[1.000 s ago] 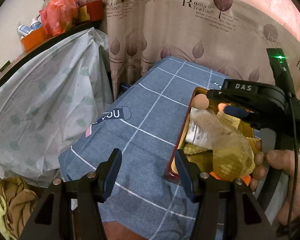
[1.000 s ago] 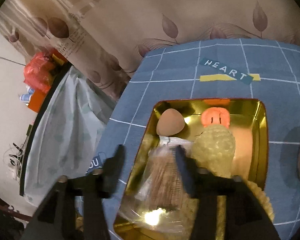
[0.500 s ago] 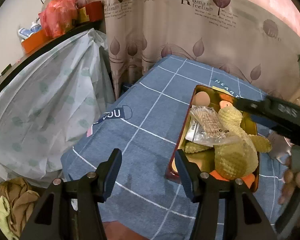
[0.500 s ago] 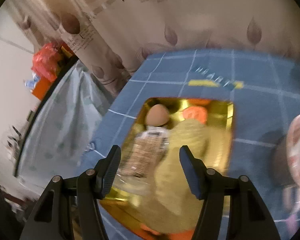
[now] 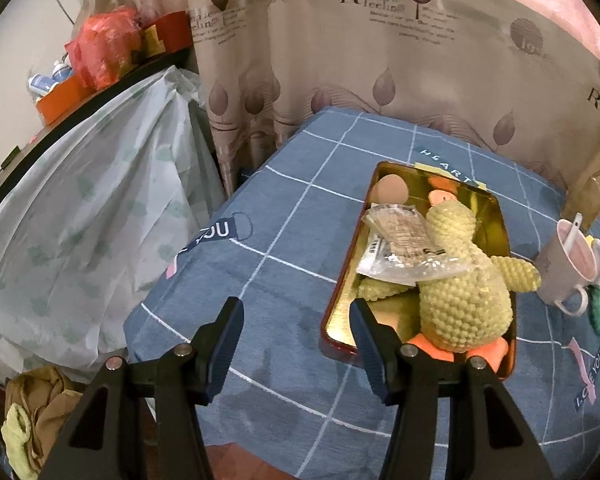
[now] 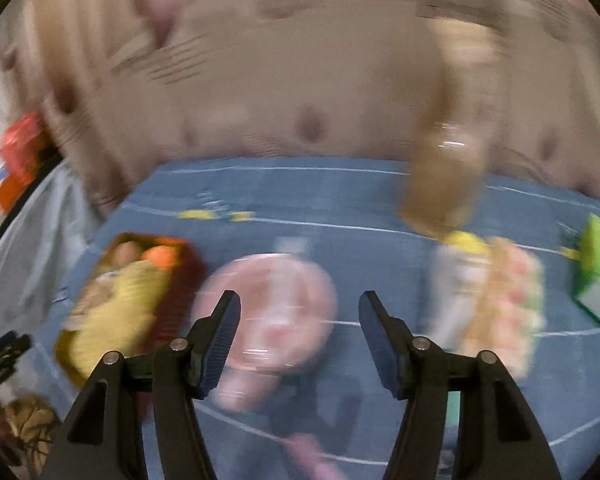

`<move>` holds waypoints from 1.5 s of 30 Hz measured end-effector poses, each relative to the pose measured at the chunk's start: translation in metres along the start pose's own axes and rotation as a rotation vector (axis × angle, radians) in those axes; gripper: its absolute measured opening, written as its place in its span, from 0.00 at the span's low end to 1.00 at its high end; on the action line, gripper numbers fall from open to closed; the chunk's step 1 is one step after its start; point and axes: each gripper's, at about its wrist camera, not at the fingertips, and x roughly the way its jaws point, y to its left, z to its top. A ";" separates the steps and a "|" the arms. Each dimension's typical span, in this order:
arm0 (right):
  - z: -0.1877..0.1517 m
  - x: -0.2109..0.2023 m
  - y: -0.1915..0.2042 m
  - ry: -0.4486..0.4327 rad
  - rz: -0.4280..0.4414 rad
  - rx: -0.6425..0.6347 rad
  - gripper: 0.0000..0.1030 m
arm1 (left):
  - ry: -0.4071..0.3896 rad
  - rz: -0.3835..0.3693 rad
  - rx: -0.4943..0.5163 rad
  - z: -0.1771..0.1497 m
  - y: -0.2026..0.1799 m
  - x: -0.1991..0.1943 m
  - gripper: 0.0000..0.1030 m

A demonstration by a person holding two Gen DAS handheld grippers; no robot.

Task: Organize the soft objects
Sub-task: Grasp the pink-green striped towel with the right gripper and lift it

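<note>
Knitted yellow duck (image 5: 464,280) lies in the gold tray (image 5: 496,216) w/ a crinkly plastic packet across it, nr table's far edge; looks light, squashy, non-slip, so pinch mid-body; both hand-held grippers, left (image 5: 296,320) & right (image 6: 298,316), gape empty.

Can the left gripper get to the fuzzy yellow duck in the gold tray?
Probably yes. The left hand-held gripper is open and empty, and the knitted yellow duck toy lies uncovered in the gold metal tray just beside it, apart from a clear plastic bag over its neck.

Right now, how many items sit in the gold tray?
3: yellow knitted duck along the right side, clear plastic packet across its chest, tan egg-shaped ball at the far-left corner. More may be hidden underneath.
</note>
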 end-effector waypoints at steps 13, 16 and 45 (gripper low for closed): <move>-0.013 -0.009 -0.171 0.034 -0.219 0.199 0.58 | 0.019 -0.056 0.077 0.001 -0.040 -0.003 0.55; -0.019 0.002 -0.179 0.053 -0.209 0.221 0.63 | 0.027 -0.088 0.114 0.002 -0.059 -0.005 0.55; -0.067 -0.039 -0.240 -0.058 -0.193 0.186 0.31 | 0.144 -0.574 0.559 -0.034 -0.335 -0.027 0.55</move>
